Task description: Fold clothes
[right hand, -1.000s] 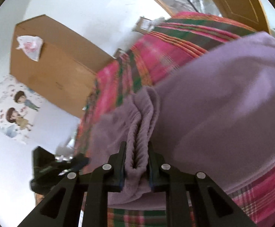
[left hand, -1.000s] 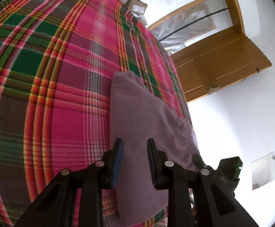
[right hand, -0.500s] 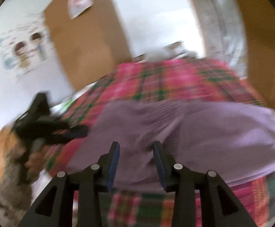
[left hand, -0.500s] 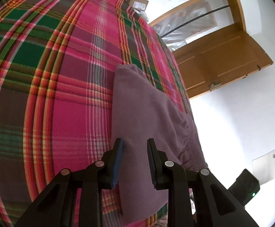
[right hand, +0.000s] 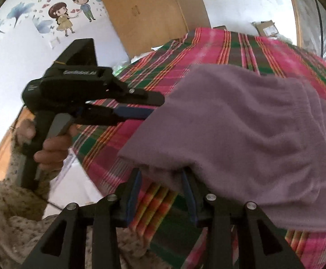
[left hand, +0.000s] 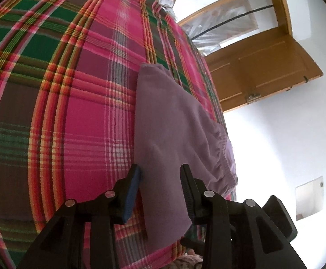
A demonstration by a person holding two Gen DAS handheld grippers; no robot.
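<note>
So your purple garment [left hand: 174, 121] is lying folded on the plaid bedspread [left hand: 62, 89], near its edge. Your left gripper [left hand: 160, 179] is spread wide over the near end, gripping nothing. Right gripper [right hand: 161, 183] is wide too, with the garment's corner between its 2 fingers.

grippers: 2 [left hand: 160, 183] [right hand: 161, 192] | purple garment: 1 [left hand: 174, 123] | plaid blanket: 1 [left hand: 62, 100] | door: 1 [left hand: 263, 71]
</note>
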